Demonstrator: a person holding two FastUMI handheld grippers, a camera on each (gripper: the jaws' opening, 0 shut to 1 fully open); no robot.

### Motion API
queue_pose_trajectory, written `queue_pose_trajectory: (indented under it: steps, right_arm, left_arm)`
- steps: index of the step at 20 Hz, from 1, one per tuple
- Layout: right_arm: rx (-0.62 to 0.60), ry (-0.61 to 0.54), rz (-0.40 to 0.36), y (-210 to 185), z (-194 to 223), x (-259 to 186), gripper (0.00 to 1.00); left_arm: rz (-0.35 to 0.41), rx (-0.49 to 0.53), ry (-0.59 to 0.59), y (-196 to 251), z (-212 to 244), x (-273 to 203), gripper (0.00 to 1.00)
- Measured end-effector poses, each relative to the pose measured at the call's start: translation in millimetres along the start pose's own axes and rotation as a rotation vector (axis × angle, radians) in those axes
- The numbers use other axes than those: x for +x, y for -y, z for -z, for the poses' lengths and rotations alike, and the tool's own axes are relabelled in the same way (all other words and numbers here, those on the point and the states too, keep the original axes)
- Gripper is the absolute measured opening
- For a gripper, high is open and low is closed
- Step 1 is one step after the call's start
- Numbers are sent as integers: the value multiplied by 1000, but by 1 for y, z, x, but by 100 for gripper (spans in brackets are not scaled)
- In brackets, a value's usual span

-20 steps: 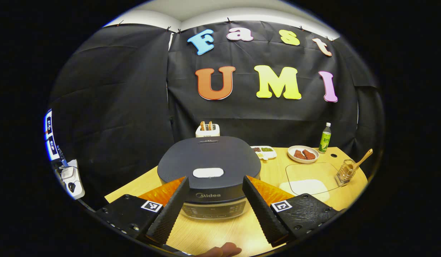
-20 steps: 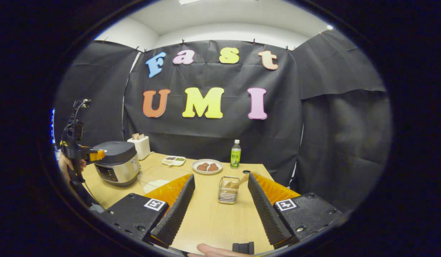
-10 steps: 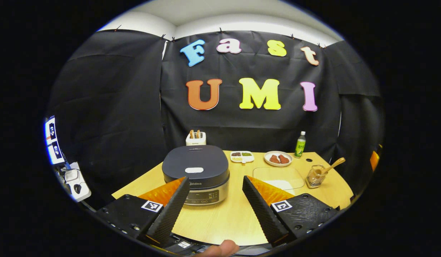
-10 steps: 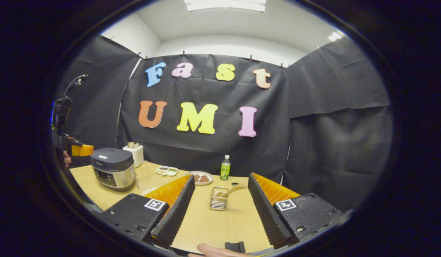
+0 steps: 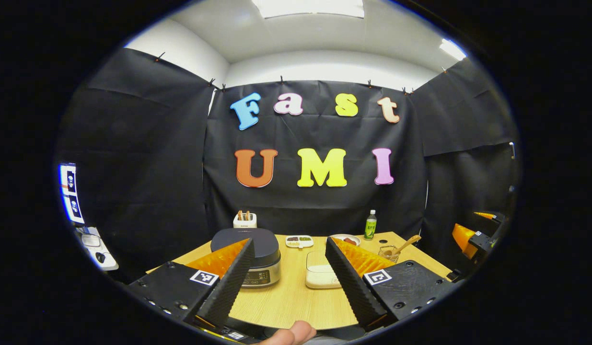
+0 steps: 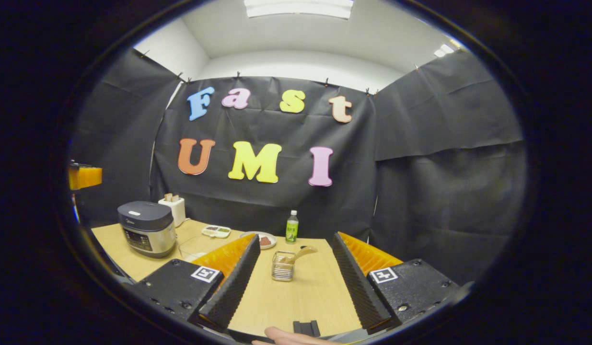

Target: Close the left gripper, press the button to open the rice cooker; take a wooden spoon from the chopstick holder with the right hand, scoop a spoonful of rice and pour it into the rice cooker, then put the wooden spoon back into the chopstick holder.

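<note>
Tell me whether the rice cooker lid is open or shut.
Shut. The rice cooker has its dark lid lying flat on the body, with no gap showing in either gripper view.

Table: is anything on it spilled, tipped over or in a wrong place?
Nothing stands out. The rice cooker stands upright with its lid shut, the wooden spoon leans in its wire holder, and the bottle and plate sit upright and tidy. No spill shows on the table.
</note>
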State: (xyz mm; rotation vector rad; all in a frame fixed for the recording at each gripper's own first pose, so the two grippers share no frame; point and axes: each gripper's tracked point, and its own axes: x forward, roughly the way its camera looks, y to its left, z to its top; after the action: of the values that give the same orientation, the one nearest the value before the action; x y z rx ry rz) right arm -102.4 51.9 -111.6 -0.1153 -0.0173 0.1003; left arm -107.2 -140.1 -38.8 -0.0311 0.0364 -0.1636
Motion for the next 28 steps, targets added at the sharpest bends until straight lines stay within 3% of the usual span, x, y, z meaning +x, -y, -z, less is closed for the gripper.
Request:
queue_pose_trajectory:
  steps: [10, 28]
  right_arm:
    - [55, -45, 4, 11, 7, -10, 99]
    - [95, 13, 12, 27, 1, -15, 99]
  left_arm:
    - [37, -18, 6, 10, -5, -9, 95]
    - [42, 13, -23, 18, 15, -1, 95]
